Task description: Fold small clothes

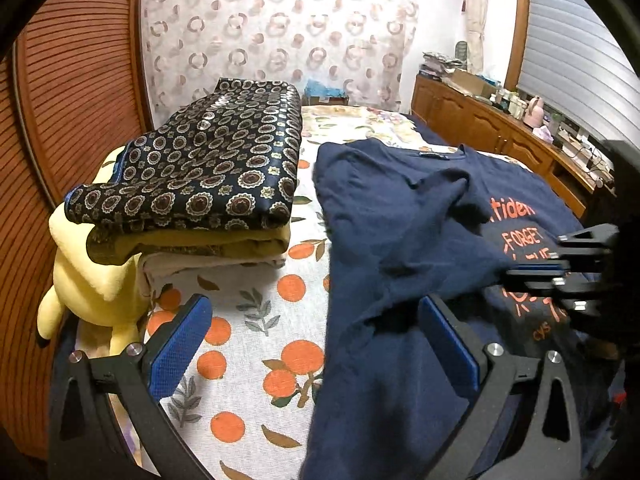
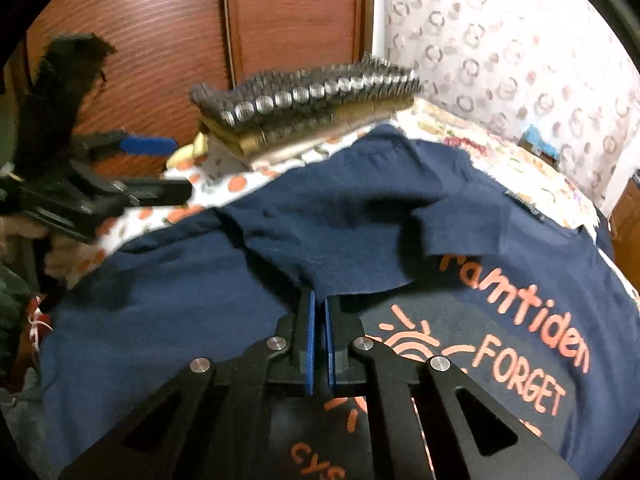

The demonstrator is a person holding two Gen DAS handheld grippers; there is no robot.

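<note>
A navy T-shirt [image 1: 400, 216] with orange lettering lies spread on the bed, one side folded in over its chest. In the right wrist view my right gripper [image 2: 320, 300] is shut, pinching the lower edge of that folded flap of the T-shirt [image 2: 340, 248] just above the print. From the left wrist view the right gripper [image 1: 516, 274] comes in from the right over the lettering. My left gripper [image 1: 316, 344] stands open above the shirt's left edge with nothing between its blue pads. It also shows as the left gripper [image 2: 160, 168] at the left of the right wrist view.
A stack of folded clothes [image 1: 200, 184], topped by a dark patterned piece, sits on the orange-print bedsheet [image 1: 256, 320] left of the shirt. A yellow plush toy [image 1: 88, 280] lies by the stack. A wooden wardrobe [image 1: 72, 92] stands left, a cluttered sideboard [image 1: 500, 120] right.
</note>
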